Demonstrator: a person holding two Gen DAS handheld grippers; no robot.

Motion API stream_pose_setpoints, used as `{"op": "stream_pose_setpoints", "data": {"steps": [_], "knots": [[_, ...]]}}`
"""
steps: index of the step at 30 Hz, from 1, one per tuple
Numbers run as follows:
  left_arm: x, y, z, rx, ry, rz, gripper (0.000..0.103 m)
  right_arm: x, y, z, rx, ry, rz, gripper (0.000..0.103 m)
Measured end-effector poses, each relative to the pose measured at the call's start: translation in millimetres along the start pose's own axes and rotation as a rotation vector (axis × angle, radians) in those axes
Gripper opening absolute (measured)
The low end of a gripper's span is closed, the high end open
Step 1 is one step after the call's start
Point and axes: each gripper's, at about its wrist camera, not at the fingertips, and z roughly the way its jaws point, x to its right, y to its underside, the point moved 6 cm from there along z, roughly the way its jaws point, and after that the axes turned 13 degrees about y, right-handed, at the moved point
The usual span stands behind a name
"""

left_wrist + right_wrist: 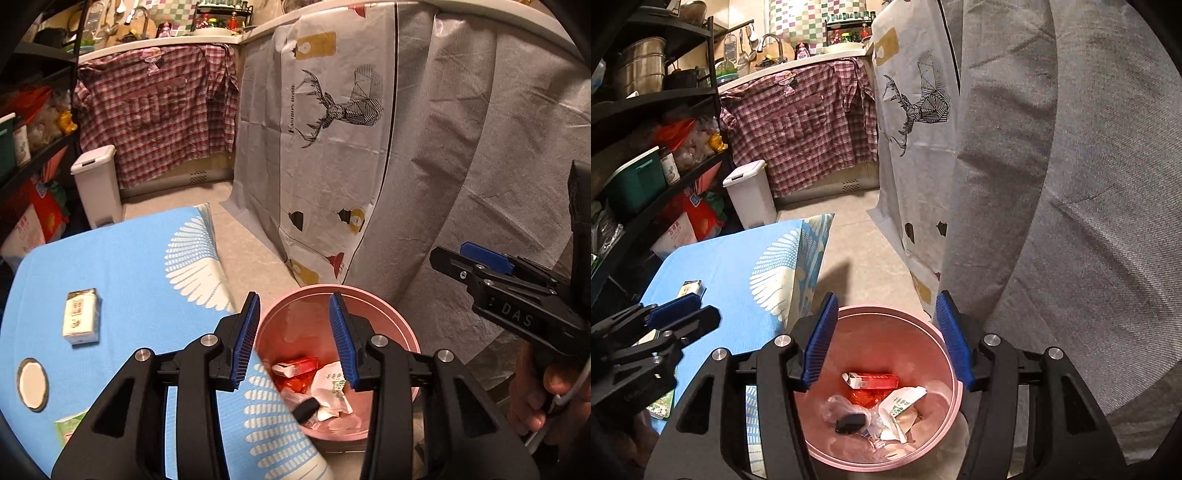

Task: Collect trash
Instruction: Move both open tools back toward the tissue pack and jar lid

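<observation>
Pink bin [945, 354] beside blue tablecloth [122, 266], tiled floor [251, 254], checkered curtain [159, 107]

Warm, moderately dim indoor light from above. Strong fisheye curvature bends edges, with black vignette at the corners. A soft shadow lies on the floor [846, 273] beside the blue cloth [746, 266]. Slight glare inside the pink bin [291, 317]. Focus is mostly sharp, softening slightly toward the periphery.

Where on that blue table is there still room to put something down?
The blue table is bare across its middle and far end, between the white box and the feather print. Its near left corner is crowded by a round lid and a green packet.
</observation>
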Motion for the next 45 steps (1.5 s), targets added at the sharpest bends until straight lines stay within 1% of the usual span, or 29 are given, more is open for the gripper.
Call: {"op": "stream_pose_setpoints", "data": {"steps": [5, 7, 8, 10, 12, 17, 20, 24, 26, 27, 30, 31, 32, 36, 38, 45], "knots": [[-11, 0, -24, 0.02, -0.03, -0.001, 0.038, -7, -1, -13, 0.017, -0.009, -0.008, 0.056], [-17, 1, -35, 0.027, -0.044, -0.002, 0.036, -8, -1, -18, 0.024, -0.011, -0.011, 0.056], [-20, 2, -41, 0.031, -0.05, -0.002, 0.034, -9, -1, -21, 0.028, -0.014, -0.011, 0.056], [-27, 3, -53, 0.041, -0.063, -0.008, 0.033, -10, -2, -26, 0.035, -0.018, -0.01, 0.056], [-34, 3, -67, 0.05, -0.077, -0.008, 0.029, -15, -2, -33, 0.044, -0.027, -0.01, 0.056], [-55, 6, -101, 0.074, -0.114, -0.023, 0.027, -31, -4, -49, 0.074, -0.074, -0.015, 0.055], [-74, 10, -124, 0.089, -0.146, -0.042, 0.026, -49, -6, -61, 0.102, -0.114, -0.028, 0.055], [-105, 19, -154, 0.111, -0.193, -0.079, 0.022, -81, -6, -76, 0.133, -0.174, -0.068, 0.055], [-120, 23, -165, 0.117, -0.215, -0.097, 0.022, -94, -5, -80, 0.139, -0.2, -0.083, 0.052], [-128, 25, -171, 0.119, -0.228, -0.107, 0.019, -101, -4, -81, 0.138, -0.214, -0.087, 0.051], [-154, 34, -188, 0.123, -0.266, -0.138, 0.017, -119, -3, -82, 0.127, -0.255, -0.093, 0.042], [-162, 36, -193, 0.124, -0.276, -0.147, 0.017, -125, -2, -82, 0.123, -0.27, -0.095, 0.036], [-168, 38, -196, 0.124, -0.284, -0.154, 0.016, -129, -2, -81, 0.12, -0.282, -0.095, 0.032], [-196, 50, -208, 0.119, -0.322, -0.185, 0.016, -155, 2, -77, 0.099, -0.327, -0.111, 0.031], [-204, 55, -211, 0.116, -0.334, -0.196, 0.016, -170, 4, -76, 0.103, -0.333, -0.134, 0.033], [-231, 68, -214, 0.104, -0.355, -0.229, 0.016, -216, 11, -60, 0.101, -0.347, -0.203, 0.033]]}}
